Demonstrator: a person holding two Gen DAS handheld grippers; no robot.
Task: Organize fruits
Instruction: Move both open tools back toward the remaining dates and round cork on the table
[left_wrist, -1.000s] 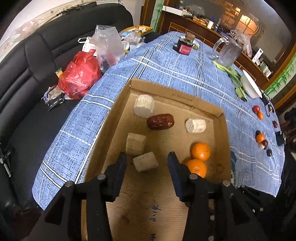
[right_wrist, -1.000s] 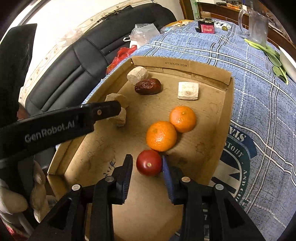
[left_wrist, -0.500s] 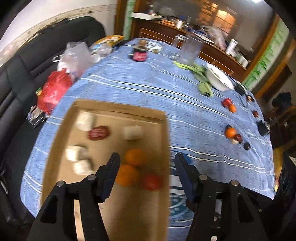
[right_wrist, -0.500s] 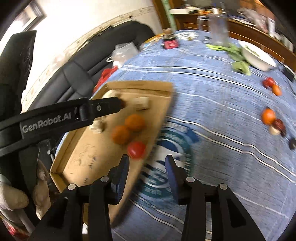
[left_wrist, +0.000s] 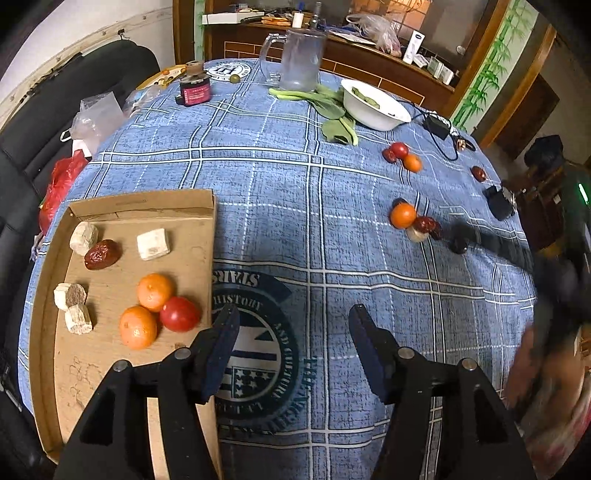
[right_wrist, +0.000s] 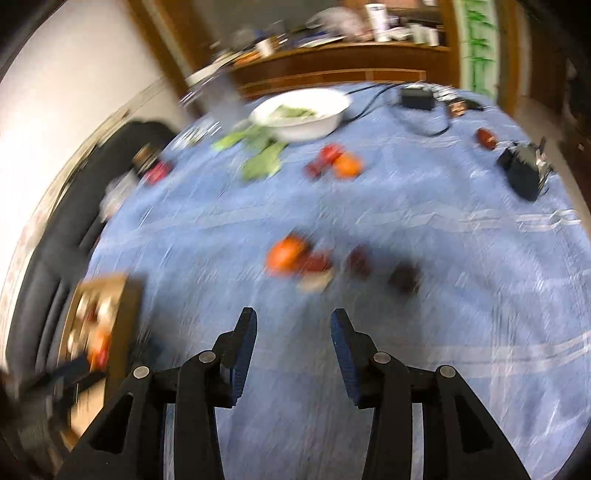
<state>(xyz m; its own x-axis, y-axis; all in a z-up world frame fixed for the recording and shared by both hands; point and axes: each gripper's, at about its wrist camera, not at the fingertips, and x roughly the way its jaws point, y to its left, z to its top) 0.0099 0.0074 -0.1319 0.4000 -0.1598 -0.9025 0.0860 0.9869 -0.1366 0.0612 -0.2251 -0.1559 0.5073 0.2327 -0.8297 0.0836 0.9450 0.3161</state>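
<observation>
The left gripper hangs with its jaws spread and nothing between them, having just been opening, above the printed round emblem on the blue checked tablecloth, just off the right wall of the cardboard tray at the cloth's near left edge; inside the tray two oranges and a red tomato touch one another near that wall, with a dried date and pale blocks toward its far and left sides. The right gripper is likewise parted and empty after just widening, over bare cloth, with a blurred cluster of an orange and dark fruits ahead of it in mid-cloth. Farther off, near the far right edge, a second small fruit group lies before a white bowl and leafy greens.
</observation>
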